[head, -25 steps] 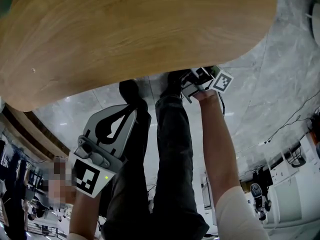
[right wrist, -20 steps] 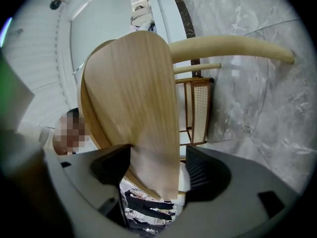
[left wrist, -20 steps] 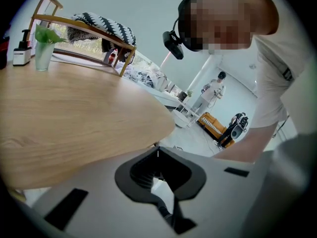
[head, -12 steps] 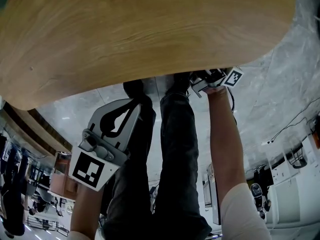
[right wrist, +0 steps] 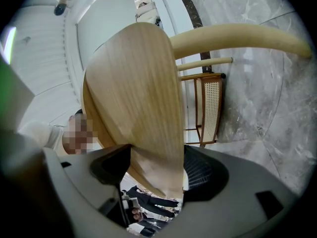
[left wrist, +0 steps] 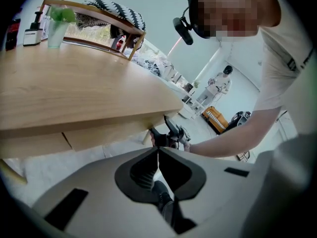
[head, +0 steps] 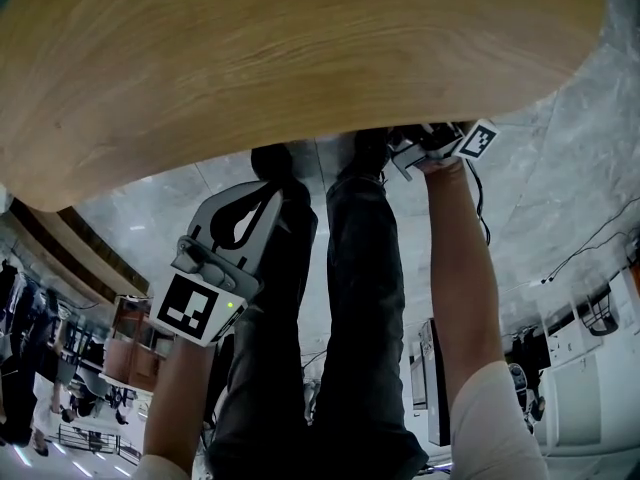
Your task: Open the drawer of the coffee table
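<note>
The wooden coffee table point(head: 300, 58) fills the top of the head view. Its drawer front point(left wrist: 106, 133) runs under the table top point(left wrist: 74, 88) in the left gripper view. My right gripper point(head: 420, 148) reaches under the table's near edge, half hidden by it, and shows again at the drawer's end as the right gripper point(left wrist: 166, 138). In the right gripper view, the right gripper point(right wrist: 154, 152) has both jaws closed on a wooden panel point(right wrist: 133, 93) that fills the gap between them. My left gripper point(head: 265, 196) hangs low beside my legs. The left gripper point(left wrist: 158, 152) is shut on nothing.
My legs point(head: 350, 298) stand on the marble floor point(head: 560, 198) between the grippers. A green cup point(left wrist: 57, 26), a bottle point(left wrist: 32, 29) and a rack with striped cloth point(left wrist: 114, 14) sit on the table's far end. A curved table leg point(right wrist: 237, 36) and a cane-backed chair point(right wrist: 208, 103) stand beyond.
My right gripper has slid farther right and deeper under the table's edge. The left gripper has risen slightly, still shut.
</note>
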`<action>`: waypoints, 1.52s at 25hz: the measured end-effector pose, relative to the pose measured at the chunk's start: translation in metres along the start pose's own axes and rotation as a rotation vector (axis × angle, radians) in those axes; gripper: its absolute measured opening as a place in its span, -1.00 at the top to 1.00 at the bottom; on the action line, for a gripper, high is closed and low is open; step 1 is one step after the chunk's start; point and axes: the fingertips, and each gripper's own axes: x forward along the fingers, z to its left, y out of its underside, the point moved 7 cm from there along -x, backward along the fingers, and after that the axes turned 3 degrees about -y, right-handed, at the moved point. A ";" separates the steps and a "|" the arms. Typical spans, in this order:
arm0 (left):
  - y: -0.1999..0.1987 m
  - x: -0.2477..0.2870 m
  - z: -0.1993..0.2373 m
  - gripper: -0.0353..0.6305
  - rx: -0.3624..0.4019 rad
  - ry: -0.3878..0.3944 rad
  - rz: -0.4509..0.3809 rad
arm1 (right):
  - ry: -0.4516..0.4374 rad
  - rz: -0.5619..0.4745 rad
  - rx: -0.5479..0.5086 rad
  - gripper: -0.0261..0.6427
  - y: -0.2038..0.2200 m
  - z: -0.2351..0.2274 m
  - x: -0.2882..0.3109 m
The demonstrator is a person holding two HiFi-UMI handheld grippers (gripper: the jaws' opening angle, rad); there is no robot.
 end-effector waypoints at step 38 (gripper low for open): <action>0.050 -0.022 -0.042 0.83 0.007 0.056 0.056 | 0.072 -0.068 0.071 -0.12 0.093 0.048 -0.092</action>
